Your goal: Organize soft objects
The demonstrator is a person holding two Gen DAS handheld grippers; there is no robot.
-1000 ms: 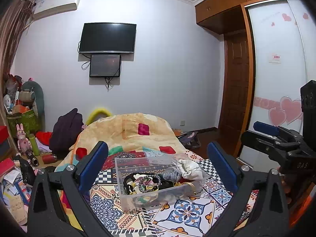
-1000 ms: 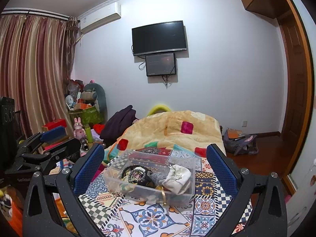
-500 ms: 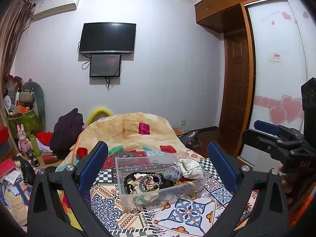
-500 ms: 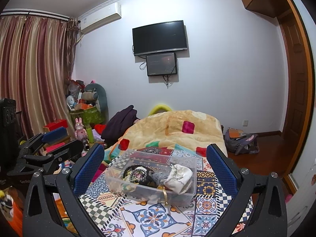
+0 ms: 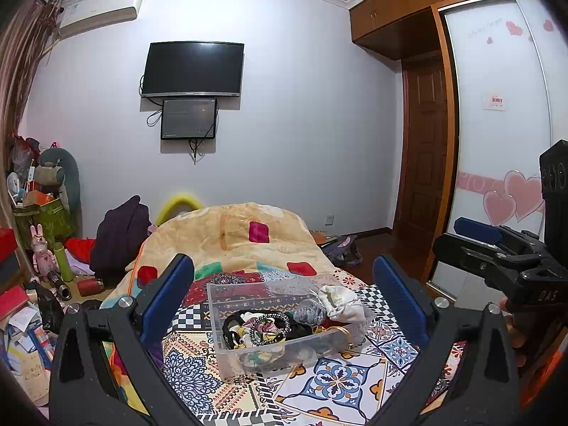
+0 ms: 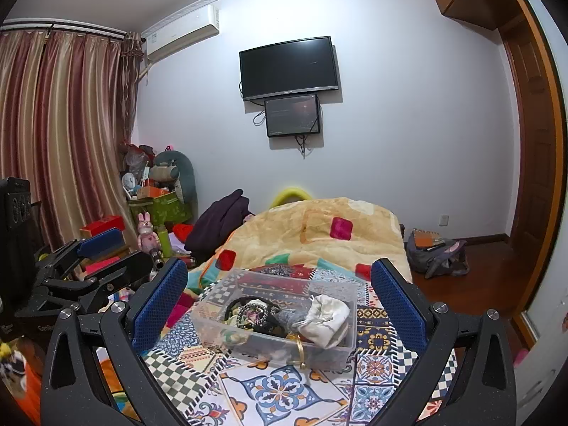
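A clear plastic box [image 5: 227, 349] sits on the patterned bed cover and also shows in the right wrist view [image 6: 213, 333]. It holds black hair bands [image 5: 264, 326], a grey knitted piece [image 5: 309, 310] and a white drawstring pouch [image 5: 339, 303], which also shows in the right wrist view [image 6: 325, 319]. My left gripper [image 5: 282, 305] is open and empty, hovering before the box. My right gripper [image 6: 278, 301] is open and empty too. Each gripper appears at the edge of the other's view: the right one [image 5: 497, 259] and the left one [image 6: 92, 266].
A yellow quilt [image 5: 248, 234] covers the far half of the bed. Clutter, toys and boxes [image 6: 149, 213] stand along the left wall by the curtains. A bag [image 6: 433, 252] lies on the wooden floor at right. A wardrobe with heart stickers [image 5: 504, 177] stands right.
Both grippers have barely moved; the views drifted very slightly. The box and its contents are unchanged.
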